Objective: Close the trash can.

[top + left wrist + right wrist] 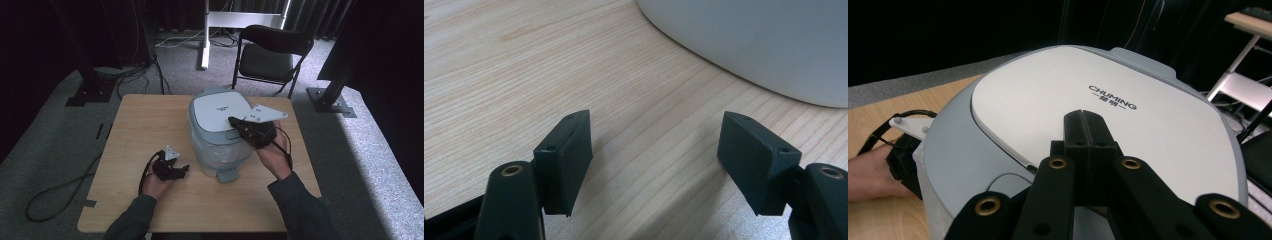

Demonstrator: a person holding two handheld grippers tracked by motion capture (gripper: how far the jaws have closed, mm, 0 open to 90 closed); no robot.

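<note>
A grey-blue pedal bin [220, 127] with a white lid [1088, 107] marked CHUMING stands in the middle of the wooden table [145, 125]; a plastic liner shows around its body. My right gripper [234, 121] [1087, 127] is shut, its jaws pressed together with nothing between them, tips resting on the lid's near right edge. My left gripper [182, 170] [654, 150] is open, low over the table just left of the bin's base [764, 45], nothing between its jaws.
The bin's foot pedal [227, 175] sticks out toward the table's front edge. A black folding chair [270, 55] stands behind the table, with a white stand [206, 35], black frame posts and cables on the carpet.
</note>
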